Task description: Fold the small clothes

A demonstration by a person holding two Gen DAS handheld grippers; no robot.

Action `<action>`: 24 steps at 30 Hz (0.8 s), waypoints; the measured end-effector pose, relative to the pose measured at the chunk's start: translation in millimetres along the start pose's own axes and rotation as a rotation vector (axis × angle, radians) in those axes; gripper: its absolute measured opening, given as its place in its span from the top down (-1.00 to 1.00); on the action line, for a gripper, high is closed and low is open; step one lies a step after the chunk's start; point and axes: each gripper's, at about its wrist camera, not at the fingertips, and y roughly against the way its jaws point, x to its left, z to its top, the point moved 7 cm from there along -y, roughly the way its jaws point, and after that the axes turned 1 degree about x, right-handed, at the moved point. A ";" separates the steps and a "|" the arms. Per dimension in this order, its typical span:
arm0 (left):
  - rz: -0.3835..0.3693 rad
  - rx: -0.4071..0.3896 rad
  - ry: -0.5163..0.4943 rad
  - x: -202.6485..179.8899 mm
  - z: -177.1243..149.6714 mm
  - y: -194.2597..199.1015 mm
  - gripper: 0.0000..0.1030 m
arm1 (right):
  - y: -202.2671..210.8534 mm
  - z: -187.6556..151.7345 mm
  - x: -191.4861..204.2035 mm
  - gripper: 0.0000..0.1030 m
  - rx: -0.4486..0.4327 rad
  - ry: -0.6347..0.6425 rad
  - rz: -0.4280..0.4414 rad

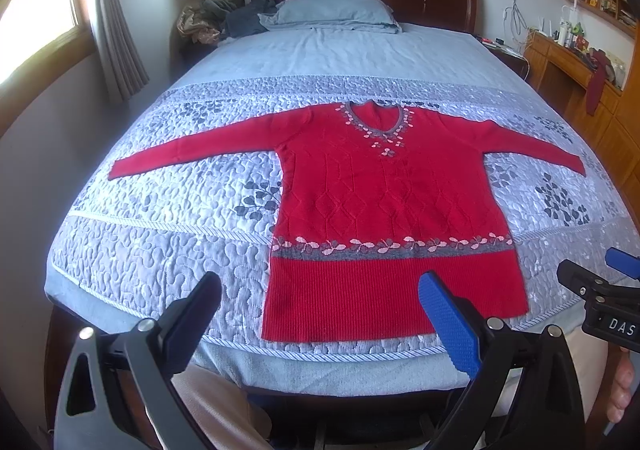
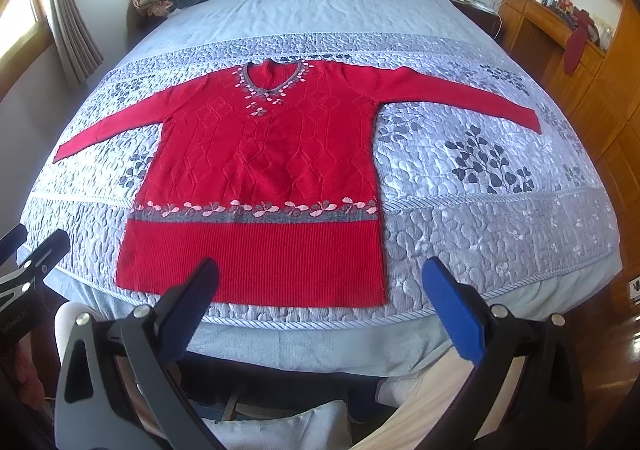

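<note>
Both grippers hang wide open w/ nothing held: left gripper (image 1: 320, 314) near the hem's left side, right gripper (image 2: 320, 298) near its right. Red sweater (image 1: 384, 206) lies flat, face up, sleeves spread, on the quilt (image 1: 160, 250) at the bed's foot. Risk: thick knit may slip, or a pinch could grab quilt too, dragging it and skewing the fold.
</note>
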 end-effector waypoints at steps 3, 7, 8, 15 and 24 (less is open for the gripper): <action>0.000 0.000 -0.001 0.2 0.3 0.1 -0.92 | 0.4 0.4 -0.6 -0.95 -0.001 -0.001 0.000; -0.001 -0.001 0.000 0.4 0.1 -0.2 -0.92 | 0.0 0.5 -0.5 -0.95 -0.001 -0.001 0.001; -0.001 0.000 -0.001 0.3 0.1 -0.4 -0.92 | 0.5 0.8 -0.9 -0.95 -0.001 0.000 0.001; 0.000 0.003 -0.002 1.1 -0.7 -1.9 -0.92 | -2.6 0.4 -1.3 -0.95 0.002 -0.001 0.001; -0.001 0.007 -0.001 3.4 -0.8 -3.9 -0.92 | -3.4 0.5 -2.5 -0.95 0.002 0.000 0.001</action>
